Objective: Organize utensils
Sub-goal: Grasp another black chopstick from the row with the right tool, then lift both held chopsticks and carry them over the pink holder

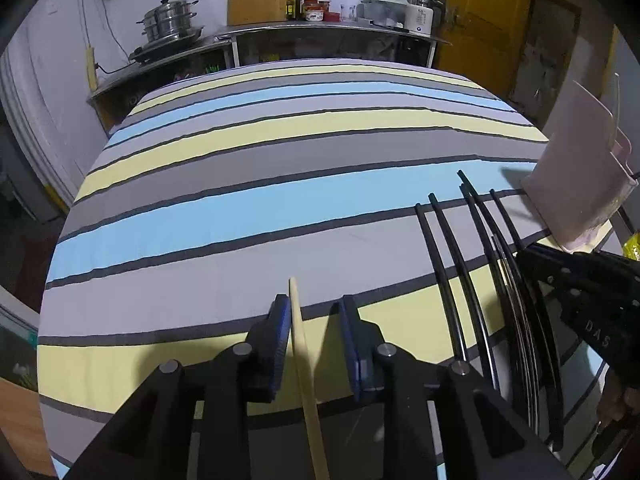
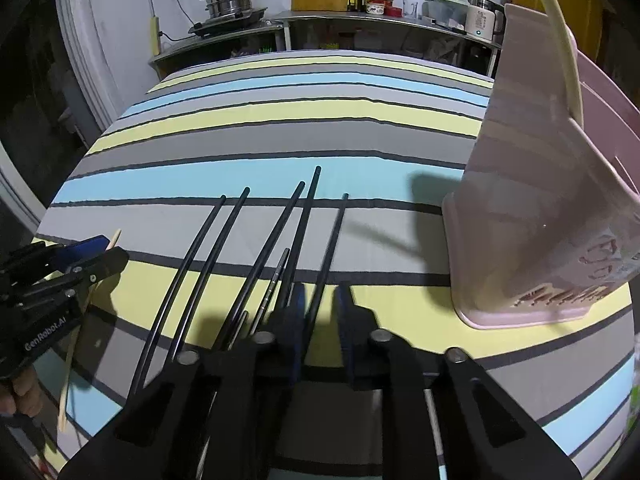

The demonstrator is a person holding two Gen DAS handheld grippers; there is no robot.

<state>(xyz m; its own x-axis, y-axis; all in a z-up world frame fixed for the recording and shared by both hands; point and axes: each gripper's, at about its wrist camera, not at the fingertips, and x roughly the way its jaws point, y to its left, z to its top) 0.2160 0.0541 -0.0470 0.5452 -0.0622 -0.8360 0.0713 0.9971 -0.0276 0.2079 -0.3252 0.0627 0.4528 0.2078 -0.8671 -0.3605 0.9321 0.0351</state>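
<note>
We see a bench (image 1: 256,184) under a cloth striped in blue, yellow and grey, filling both views. At its right side stands a pale pink utensil holder (image 2: 536,216), upright, with one cream chopstick (image 2: 560,36) rising out of its top.

To the left of the holder lie the black chopsticks (image 2: 224,248) — several of them flat on the cloth, roughly side by side, their long axes running from the near edge away toward the far side, tips fanned slightly apart.

Our right claw (image 2: 320,300) points steeply down over the nearest of them; one black chopstick (image 2: 332,240) runs up between its blue pads, and the gap is narrow, though we cannot tell whether the pads press on it.

Our left claw (image 1: 314,312) stands partly open — a wooden chopstick (image 1: 298,320) lies lengthwise between its pads, close against the left one and clear of the right, its tip pointing away from us.
</note>
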